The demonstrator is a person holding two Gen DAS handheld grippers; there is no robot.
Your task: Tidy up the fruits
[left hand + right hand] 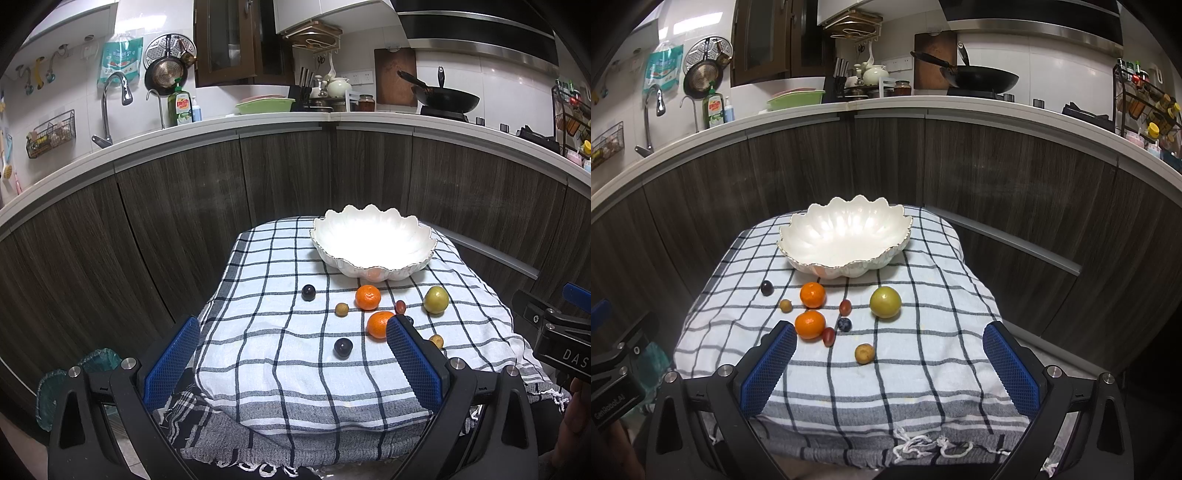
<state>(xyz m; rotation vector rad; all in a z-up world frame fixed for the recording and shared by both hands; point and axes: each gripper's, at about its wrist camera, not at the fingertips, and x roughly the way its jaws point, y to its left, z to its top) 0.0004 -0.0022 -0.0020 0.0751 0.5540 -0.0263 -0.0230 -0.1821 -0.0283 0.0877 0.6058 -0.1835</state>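
A: Where was the fruit?
B: Scattered on the cloth (923, 369) before the bowl (846, 236): oranges (810, 324), a green fruit (885, 302), small ones.
A: The grippers?
B: Left gripper (293, 363) and right gripper (890, 369) both gaped wide, holding nothing, above the near edge.

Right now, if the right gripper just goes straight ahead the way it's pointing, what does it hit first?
Probably the green fruit. The right gripper is open and aimed over the checked cloth toward it; the small tan fruit sits nearer but slightly left of centre. Depth is hard to judge.
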